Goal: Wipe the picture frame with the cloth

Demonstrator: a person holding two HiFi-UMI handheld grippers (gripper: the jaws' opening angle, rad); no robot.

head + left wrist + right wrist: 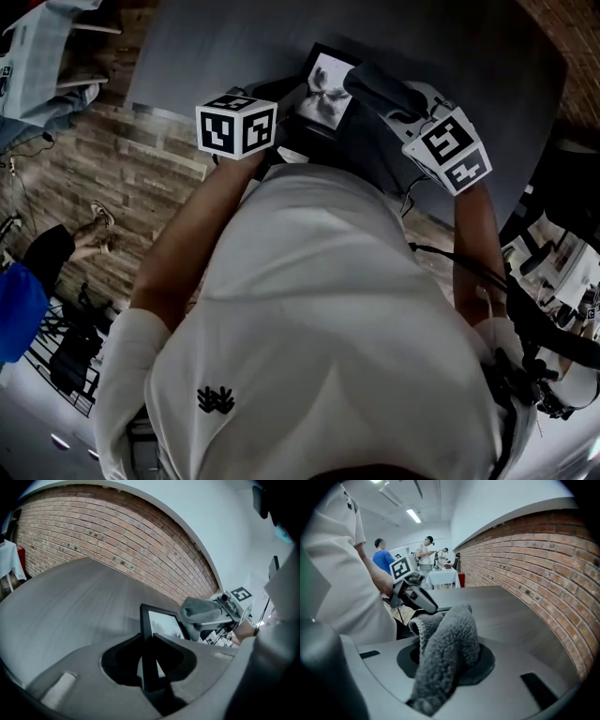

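Left gripper (pixel 151 663) has its jaws set narrow and clamped on the black border of the picture frame (pixel 161 622), gripping one edge so the frame stands up between the pads with its glazed face turned toward the other gripper. From the head view the frame sits close in front of the person's white shirt (pixel 309 328), above the near part of the grey counter (pixel 469 56); whether its lower edge rests on the counter I cannot tell. A pale print shows behind the glass, details too small to read. Right gripper (pixel 449 665) is clamped on a grey fleecy cloth (pixel 446 641), which bunches up out of the jaws in a thick fold and hangs over their front. In the head view the cloth lies at the frame's far right corner, overlapping the border there; the left gripper view puts the wad just beside that same corner, contact not certain. Both marker cubes are visible from above, one on each side of the frame. A red brick wall (pixel 117 536) runs along the far side of the counter. Wood-plank floor (pixel 122 178) shows to the left of the counter. In the right gripper view, several people (pixel 384 555) stand well apart in the background near a table with a white cover.
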